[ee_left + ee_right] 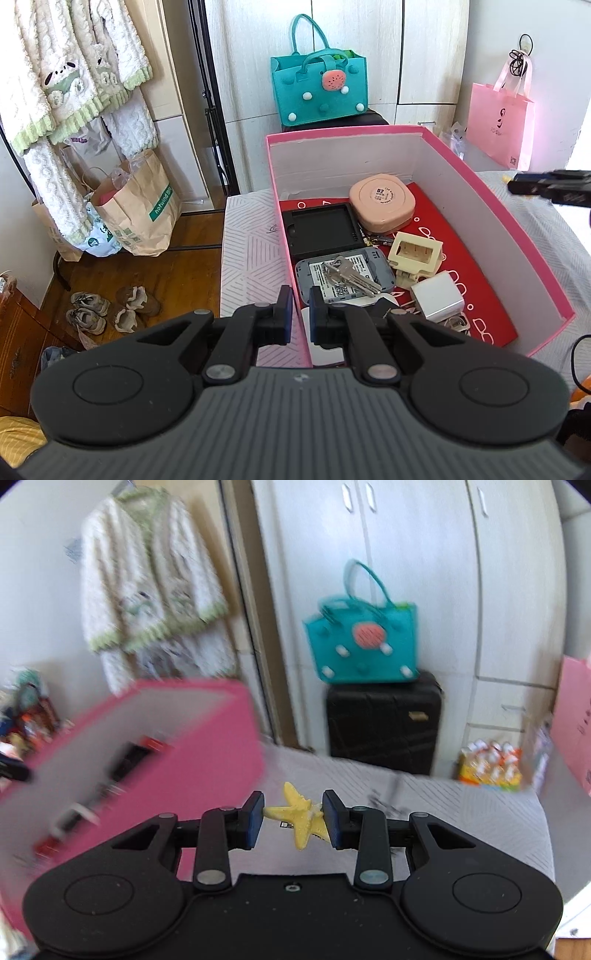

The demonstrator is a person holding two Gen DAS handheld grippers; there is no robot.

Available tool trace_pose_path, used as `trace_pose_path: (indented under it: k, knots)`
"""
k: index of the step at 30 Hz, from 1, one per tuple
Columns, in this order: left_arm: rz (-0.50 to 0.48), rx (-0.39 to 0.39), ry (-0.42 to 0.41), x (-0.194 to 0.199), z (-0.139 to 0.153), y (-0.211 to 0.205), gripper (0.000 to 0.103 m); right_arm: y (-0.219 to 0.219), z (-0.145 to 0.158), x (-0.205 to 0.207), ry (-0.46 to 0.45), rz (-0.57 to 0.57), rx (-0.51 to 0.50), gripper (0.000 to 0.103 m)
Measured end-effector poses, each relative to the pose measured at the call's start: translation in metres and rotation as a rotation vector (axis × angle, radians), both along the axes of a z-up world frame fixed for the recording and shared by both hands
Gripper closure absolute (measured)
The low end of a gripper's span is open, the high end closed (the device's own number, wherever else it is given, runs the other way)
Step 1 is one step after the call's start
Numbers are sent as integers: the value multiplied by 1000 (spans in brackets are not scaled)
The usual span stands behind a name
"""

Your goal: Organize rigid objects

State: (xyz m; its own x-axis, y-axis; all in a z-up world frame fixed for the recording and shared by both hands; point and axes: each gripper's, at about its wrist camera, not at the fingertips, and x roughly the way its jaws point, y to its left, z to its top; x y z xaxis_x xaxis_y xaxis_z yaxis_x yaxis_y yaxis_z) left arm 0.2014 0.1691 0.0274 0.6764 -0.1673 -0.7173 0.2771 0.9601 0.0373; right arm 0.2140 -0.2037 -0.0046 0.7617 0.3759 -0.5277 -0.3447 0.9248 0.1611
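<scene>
A pink box with white inner walls stands on the bed. In it lie a peach rounded case, a black tray, keys on a grey device, a cream plastic holder and a white charger. My left gripper is shut on the box's near left wall. My right gripper is shut on a yellow starfish, held above the bed to the right of the pink box. It also shows at the left wrist view's right edge.
A teal felt bag sits on a black suitcase behind the bed. A pink paper bag hangs at the right. Paper bags and shoes are on the wooden floor at the left. White wardrobe doors stand behind.
</scene>
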Motion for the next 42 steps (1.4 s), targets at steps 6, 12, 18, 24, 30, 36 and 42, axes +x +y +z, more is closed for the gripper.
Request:
trace_pose_path:
  k: [6, 12, 18, 24, 30, 36, 42]
  knots:
    - [5, -9, -2, -2, -1, 1, 96, 41, 45, -31, -29, 178, 192, 63]
    - [11, -20, 3, -1, -1, 2, 97, 98, 39, -10, 149, 301, 199, 63]
    - [19, -33, 3, -2, -1, 3, 97, 148, 29, 45, 276, 330, 81, 63]
    - [19, -32, 10, -1, 0, 4, 97, 174, 16, 95, 323, 278, 15, 63]
    - [20, -45, 16, 0, 0, 6, 96, 169, 7, 106, 367, 255, 101, 60]
    - [33, -79, 26, 0, -2, 12, 97, 137, 24, 71, 338, 215, 156, 56]
    - [27, -60, 3, -12, 4, 12, 97, 104, 40, 1, 243, 184, 176, 45]
